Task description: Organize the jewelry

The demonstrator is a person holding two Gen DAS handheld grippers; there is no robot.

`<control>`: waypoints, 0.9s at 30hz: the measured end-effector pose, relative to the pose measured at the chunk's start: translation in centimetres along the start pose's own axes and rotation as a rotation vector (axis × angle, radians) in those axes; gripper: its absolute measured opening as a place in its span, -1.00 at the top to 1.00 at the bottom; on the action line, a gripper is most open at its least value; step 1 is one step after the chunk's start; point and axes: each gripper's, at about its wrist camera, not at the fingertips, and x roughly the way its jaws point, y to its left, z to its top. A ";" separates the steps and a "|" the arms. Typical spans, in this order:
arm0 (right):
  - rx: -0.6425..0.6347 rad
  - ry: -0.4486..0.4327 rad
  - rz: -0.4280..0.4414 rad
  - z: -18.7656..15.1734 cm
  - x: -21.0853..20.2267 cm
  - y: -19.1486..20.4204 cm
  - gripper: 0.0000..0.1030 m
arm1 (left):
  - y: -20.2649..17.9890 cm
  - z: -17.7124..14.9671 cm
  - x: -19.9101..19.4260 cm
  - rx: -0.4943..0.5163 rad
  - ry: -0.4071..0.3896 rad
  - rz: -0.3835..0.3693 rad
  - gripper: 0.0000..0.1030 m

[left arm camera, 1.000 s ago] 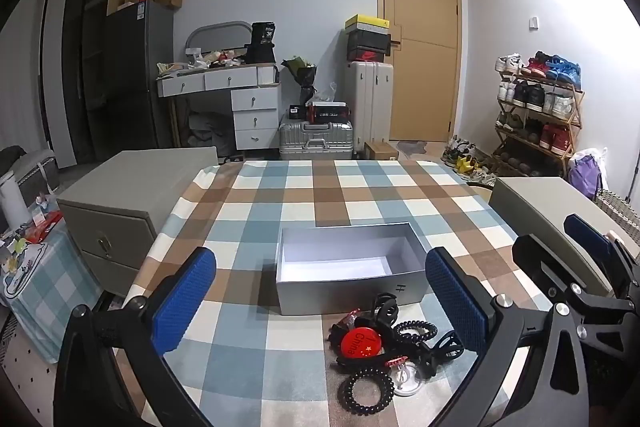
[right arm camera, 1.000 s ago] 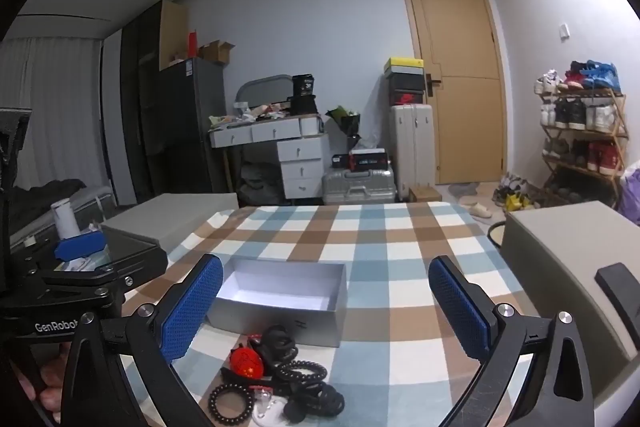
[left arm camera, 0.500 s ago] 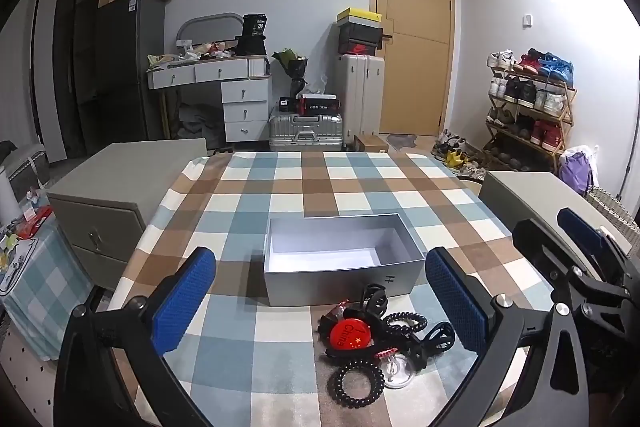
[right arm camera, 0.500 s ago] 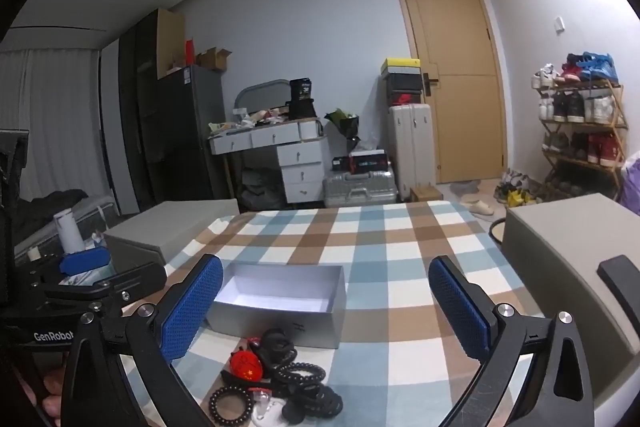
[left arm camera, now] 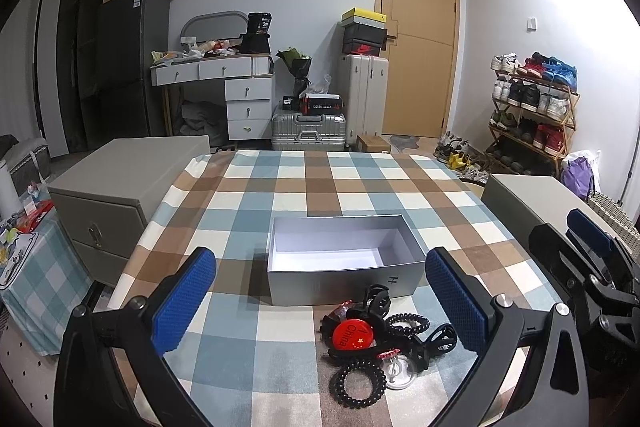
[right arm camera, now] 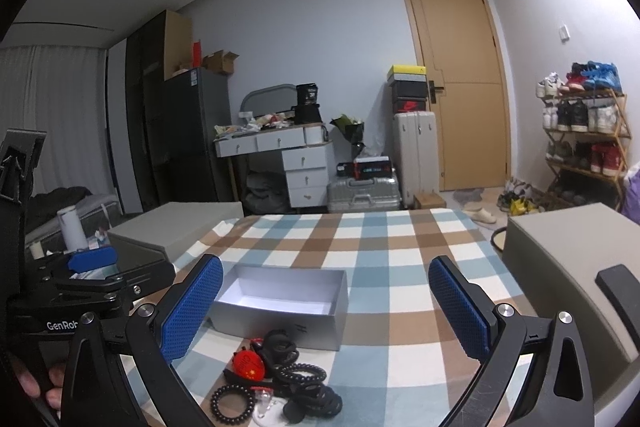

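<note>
An open, empty silver box stands on the checked tablecloth; it also shows in the right wrist view. In front of it lies a pile of jewelry: a red round badge, black spiral hair ties, black clips and a clear piece. The pile shows in the right wrist view too. My left gripper is open and empty, above the table near the pile. My right gripper is open and empty, to the right of the left one.
Grey cabinets stand at the table's left and right. Behind are a dresser, suitcases, a door and a shoe rack.
Both grippers have risen and drawn back a little, so the box and the pile sit higher and nearer the middle of both views. Both stay open and empty.
</note>
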 end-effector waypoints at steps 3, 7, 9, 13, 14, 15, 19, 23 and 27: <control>-0.005 0.001 0.002 0.0 0.0 0.2 -1.00 | 0.1 0.0 -0.1 -0.003 0.003 -0.001 -0.98; -0.011 -0.003 0.001 0.1 -0.1 0.3 -1.00 | 0.2 0.0 -0.1 -0.007 0.002 0.005 -0.98; -0.010 -0.003 0.001 0.2 -0.1 0.4 -1.00 | 0.2 0.0 -0.2 -0.004 -0.001 0.005 -0.98; -0.009 -0.003 0.000 0.1 -0.1 0.4 -1.00 | 0.2 0.0 -0.3 -0.001 -0.003 0.004 -0.98; -0.007 0.000 0.001 0.2 -0.1 0.3 -1.00 | 0.2 0.0 -0.3 0.001 -0.006 0.005 -0.98; -0.005 -0.001 0.003 0.2 -0.2 0.3 -1.00 | 0.1 0.0 -0.3 0.000 -0.004 0.002 -0.98; 0.000 -0.003 -0.001 0.3 -0.3 0.0 -1.00 | 0.1 0.0 -0.3 0.003 -0.005 0.002 -0.98; -0.005 -0.004 -0.006 0.3 -0.3 0.0 -1.00 | 0.0 0.0 -0.2 0.003 -0.004 0.003 -0.98; -0.007 -0.001 -0.010 0.3 -0.5 0.0 -1.00 | 0.0 0.0 -0.2 0.003 -0.003 0.001 -0.98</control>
